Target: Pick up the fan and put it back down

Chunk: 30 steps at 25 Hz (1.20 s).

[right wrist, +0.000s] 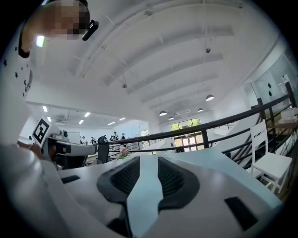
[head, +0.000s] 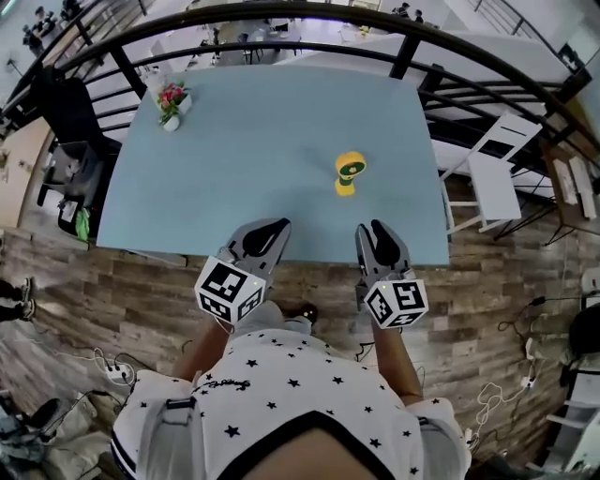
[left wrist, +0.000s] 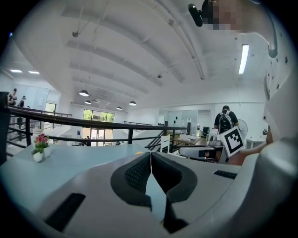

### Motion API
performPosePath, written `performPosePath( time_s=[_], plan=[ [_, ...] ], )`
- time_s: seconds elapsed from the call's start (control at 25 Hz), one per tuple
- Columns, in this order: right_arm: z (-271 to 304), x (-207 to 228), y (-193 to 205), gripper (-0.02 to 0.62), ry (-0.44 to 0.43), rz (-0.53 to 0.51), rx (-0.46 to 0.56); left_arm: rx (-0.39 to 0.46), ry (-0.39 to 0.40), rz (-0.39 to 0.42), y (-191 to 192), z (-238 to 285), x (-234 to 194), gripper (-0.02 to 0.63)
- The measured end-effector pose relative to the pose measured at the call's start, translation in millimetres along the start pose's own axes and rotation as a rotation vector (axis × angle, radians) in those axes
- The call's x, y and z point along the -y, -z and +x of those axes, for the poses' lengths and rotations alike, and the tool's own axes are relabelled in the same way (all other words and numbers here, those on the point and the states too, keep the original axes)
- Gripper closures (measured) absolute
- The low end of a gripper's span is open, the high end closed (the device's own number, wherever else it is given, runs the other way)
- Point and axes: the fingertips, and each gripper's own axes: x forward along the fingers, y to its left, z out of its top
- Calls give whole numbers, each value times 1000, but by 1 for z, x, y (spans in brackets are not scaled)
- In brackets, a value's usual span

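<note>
Two grippers hover at the near edge of the one pale blue table [head: 262,159] in the head view: the left gripper [head: 279,226] at about seven o'clock and the right gripper [head: 369,229] at about five, each carrying one marker cube, two cubes in all. A single yellow fan [head: 349,172] stands upright on the tabletop, well apart from both tools, near twelve o'clock from the right gripper and a shade toward eleven. One small flower pot [head: 172,103] sits at the table's far corner, around ten o'clock. A dark railing [head: 281,19] curves round the far side. From the left gripper view, its two jaws meet at the tips with nothing between them; the flower pot [left wrist: 39,148] shows at nine o'clock and the other tool's marker cube [left wrist: 232,141] at three. From the right gripper view, its two jaws stand apart with only bare tabletop in the gap, gripping nothing; the flower pot [right wrist: 123,152] peeks just over the left jaw, and one white chair [right wrist: 272,160] stands at about four o'clock.
</note>
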Motion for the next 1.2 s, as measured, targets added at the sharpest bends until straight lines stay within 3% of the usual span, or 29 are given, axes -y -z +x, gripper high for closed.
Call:
performPosePath(
  time_s=[0.28,0.68,1.2],
  plan=[
    [25,27,19,472,20,17,-36,-21,-63,-6,3,8,-17,577],
    [76,62,48,431,74,-11,-114,-28,-51,0,-7,54,-47,577],
    [151,94,123,387,134,-23,-292,-82,-92,-14,-6,89,-103,577]
  ],
)
